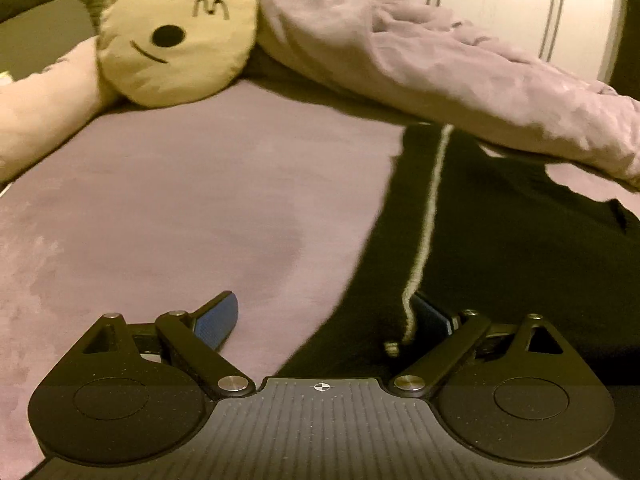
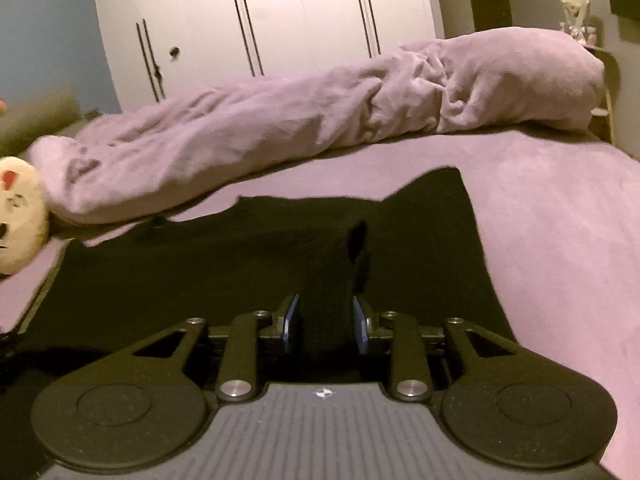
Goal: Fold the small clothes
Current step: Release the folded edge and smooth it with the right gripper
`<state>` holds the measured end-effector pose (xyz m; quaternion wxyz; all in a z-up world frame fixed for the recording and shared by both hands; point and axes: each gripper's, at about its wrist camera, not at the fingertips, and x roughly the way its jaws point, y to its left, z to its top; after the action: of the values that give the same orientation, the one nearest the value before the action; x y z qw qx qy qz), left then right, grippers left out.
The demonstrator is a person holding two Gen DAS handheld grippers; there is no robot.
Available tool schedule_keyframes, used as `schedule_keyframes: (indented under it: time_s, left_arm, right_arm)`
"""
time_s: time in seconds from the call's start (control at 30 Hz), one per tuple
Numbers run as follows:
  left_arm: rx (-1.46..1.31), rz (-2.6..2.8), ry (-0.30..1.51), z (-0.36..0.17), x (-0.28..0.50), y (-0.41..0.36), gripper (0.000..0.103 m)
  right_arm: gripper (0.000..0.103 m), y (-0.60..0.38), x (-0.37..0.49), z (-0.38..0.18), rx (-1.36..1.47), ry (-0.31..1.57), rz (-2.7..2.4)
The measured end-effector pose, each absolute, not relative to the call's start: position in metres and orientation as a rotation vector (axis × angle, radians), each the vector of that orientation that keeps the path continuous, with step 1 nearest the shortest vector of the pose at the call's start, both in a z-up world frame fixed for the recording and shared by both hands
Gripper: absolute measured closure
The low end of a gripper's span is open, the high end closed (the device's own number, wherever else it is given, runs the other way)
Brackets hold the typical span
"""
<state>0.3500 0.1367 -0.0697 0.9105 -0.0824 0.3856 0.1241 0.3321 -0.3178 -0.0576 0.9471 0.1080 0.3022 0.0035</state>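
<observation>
Ahead of both tongs, a mauve bed sheet [image 2: 560, 240] with a rolled duvet [image 2: 320, 120] along its far side and a round face cushion [image 1: 176, 32] beyond the left tongs. Spread flat on the sheet, directly under and ahead of both tools, a black garment [image 2: 240, 272] with a pale stripe [image 1: 430, 208] running away from the left tongs. Right gripper [image 2: 326, 320] clenched on a raised pleat of the black cloth. Left gripper [image 1: 320, 320] released and spread wide, one blue pad [image 1: 216, 322] on bare sheet, the other at the garment's striped edge (no cloth pinched). Best done, by judgement: close left on that edge, then lift both level and lay over evenly.
</observation>
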Motion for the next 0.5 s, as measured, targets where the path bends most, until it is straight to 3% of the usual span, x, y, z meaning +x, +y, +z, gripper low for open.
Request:
schedule_keyframes:
  time_s: [0.13, 0.23, 0.5]
  left_arm:
    - [-0.142, 0.292, 0.812, -0.067, 0.347, 0.139, 0.006]
    - [-0.202, 0.311, 0.836, -0.058, 0.34, 0.139, 0.006]
    - [-0.136, 0.275, 0.883, -0.042, 0.261, 0.118, 0.008]
  right_arm:
    - [0.072, -0.317, 0.262, -0.06, 0.297, 0.645, 0.036]
    - [0.064, -0.313, 0.213, -0.062, 0.314, 0.673, 0.034]
    - [0.052, -0.317, 0.121, -0.056, 0.324, 0.717, -0.023]
